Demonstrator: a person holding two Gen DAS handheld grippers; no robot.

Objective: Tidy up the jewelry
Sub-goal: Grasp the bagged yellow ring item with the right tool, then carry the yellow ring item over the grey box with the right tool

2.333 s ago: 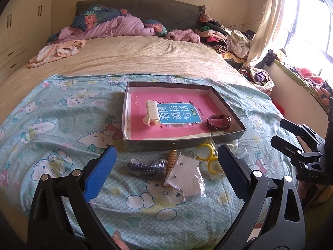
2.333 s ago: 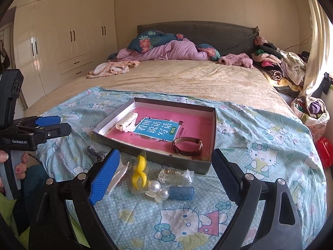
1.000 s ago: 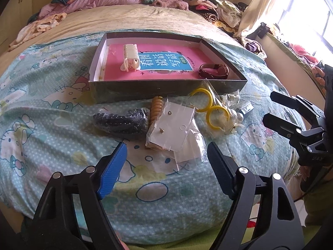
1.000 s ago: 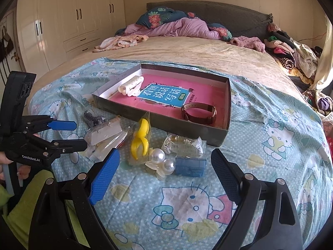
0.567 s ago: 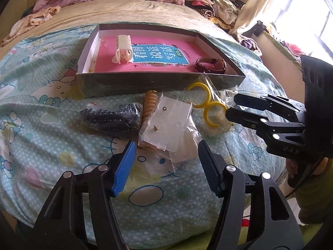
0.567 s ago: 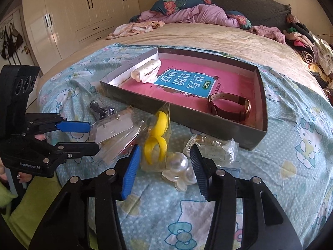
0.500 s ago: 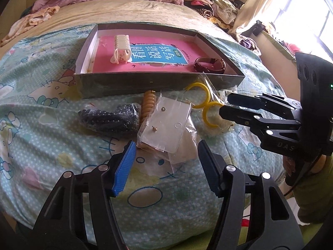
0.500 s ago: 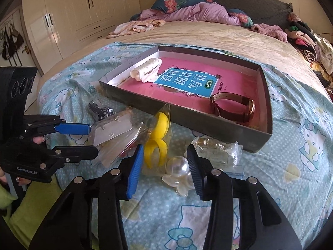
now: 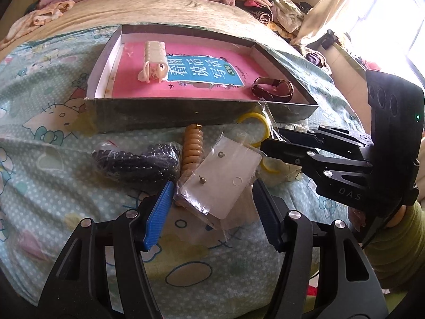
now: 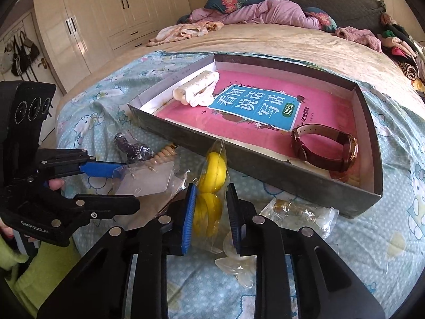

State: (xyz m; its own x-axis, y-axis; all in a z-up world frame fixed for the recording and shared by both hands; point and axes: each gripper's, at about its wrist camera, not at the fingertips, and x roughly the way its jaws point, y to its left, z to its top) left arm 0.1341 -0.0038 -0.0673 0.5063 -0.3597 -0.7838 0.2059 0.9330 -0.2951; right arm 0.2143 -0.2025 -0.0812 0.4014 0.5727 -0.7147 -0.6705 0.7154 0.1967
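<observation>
A shallow grey box (image 9: 202, 115) with a pink book inside holds a cream bracelet (image 9: 154, 59) and a brown watch (image 9: 273, 90). In front of it lie bagged items: a clear earring card packet (image 9: 223, 178), dark beads (image 9: 135, 160), a tan coiled band (image 9: 191, 143) and yellow rings (image 10: 211, 186). My left gripper (image 9: 212, 199) is open, its fingers either side of the earring packet's near end. My right gripper (image 10: 211, 207) is narrowed around the bagged yellow rings, pads close to the bag on both sides.
The bed has a Hello Kitty sheet (image 9: 39, 186). Clear pearl-like baubles (image 10: 239, 263) and a small clear packet (image 10: 300, 210) lie right of the yellow rings. Clothes pile at the bed's head (image 10: 252, 10). Wardrobes (image 10: 106, 13) stand to the left.
Both grippers have moved forward and down to the packets. The right jaws have narrowed around the yellow rings; the left jaws have narrowed around the earring packet.
</observation>
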